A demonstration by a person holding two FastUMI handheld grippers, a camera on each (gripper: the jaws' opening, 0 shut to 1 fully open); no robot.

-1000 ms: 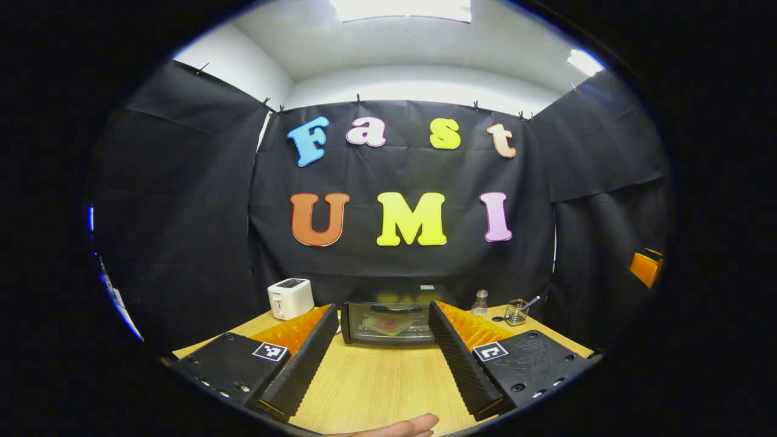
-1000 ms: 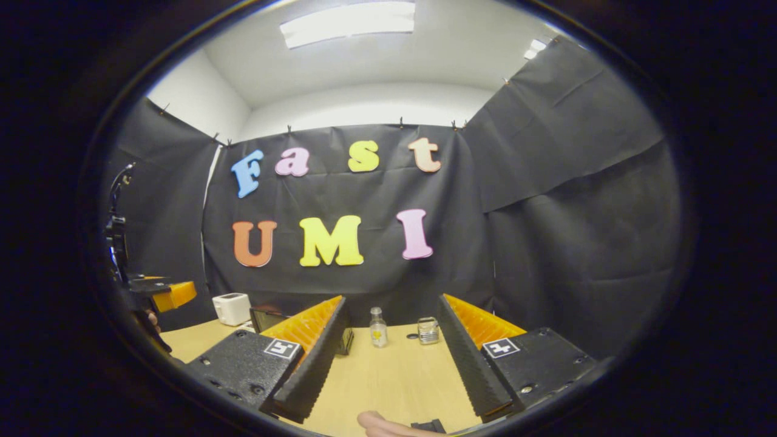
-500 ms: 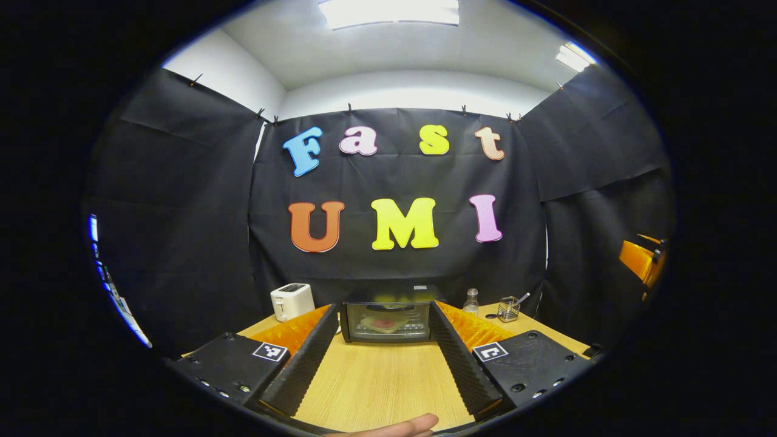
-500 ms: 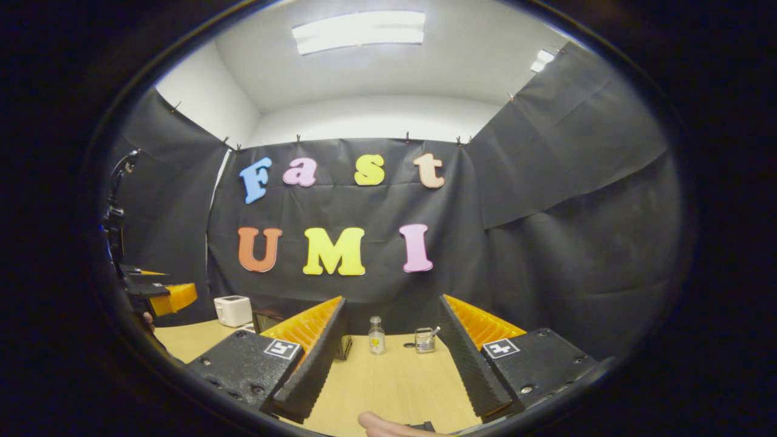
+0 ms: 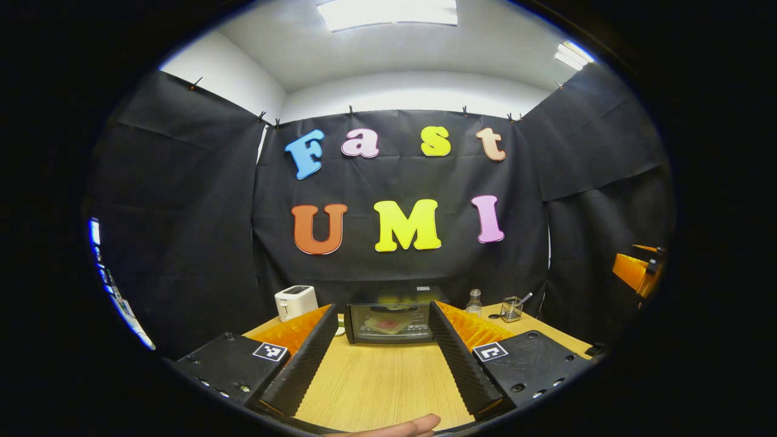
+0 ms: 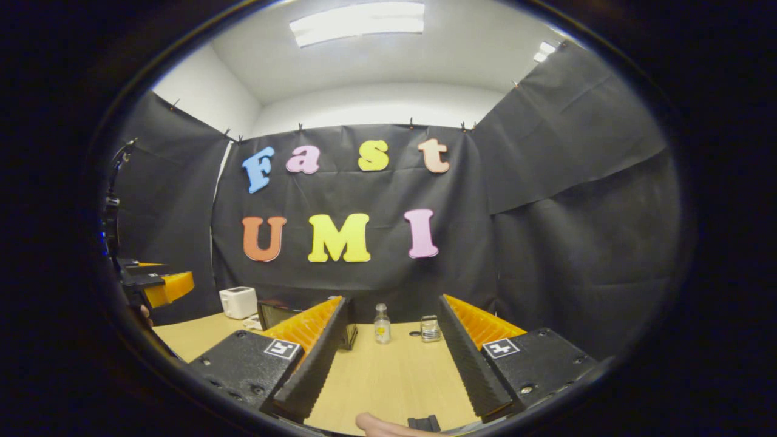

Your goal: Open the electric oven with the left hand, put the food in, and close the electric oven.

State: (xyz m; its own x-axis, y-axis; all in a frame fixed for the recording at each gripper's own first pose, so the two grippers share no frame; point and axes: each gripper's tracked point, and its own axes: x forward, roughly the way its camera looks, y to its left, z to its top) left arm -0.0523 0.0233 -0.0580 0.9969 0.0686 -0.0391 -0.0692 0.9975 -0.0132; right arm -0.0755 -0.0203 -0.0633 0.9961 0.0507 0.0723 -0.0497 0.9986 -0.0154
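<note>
While the left gripper (image 5: 383, 340) hangs above the worktop (image 5: 382, 385) with its fingers (image 5: 303, 355) spread wide and nothing between them, the electric oven (image 5: 389, 320) sits straight ahead beyond the fingertips, framed in the gap between them, at the far side of the worktop. Its glass door is shut, and through the glass a flat piece of food (image 5: 388, 325) with a reddish patch lies on the rack inside. Off past the left finger stands a white toaster (image 5: 295, 301); past the right finger stand a small clear bottle (image 5: 473, 301) and a glass jar (image 5: 511, 310) with a utensil handle leaning out of it. A fingertip of the person's hand (image 5: 400, 426) shows at the bottom edge.

The right gripper (image 6: 391, 349) is likewise spread wide and empty over the worktop. Ahead between its fingers stand the bottle, holding something yellow, and the jar, just beside each other. The oven is partly hidden behind the left finger, with the toaster farther left. At the far left edge of the right gripper view the left gripper appears, held well apart.
</note>
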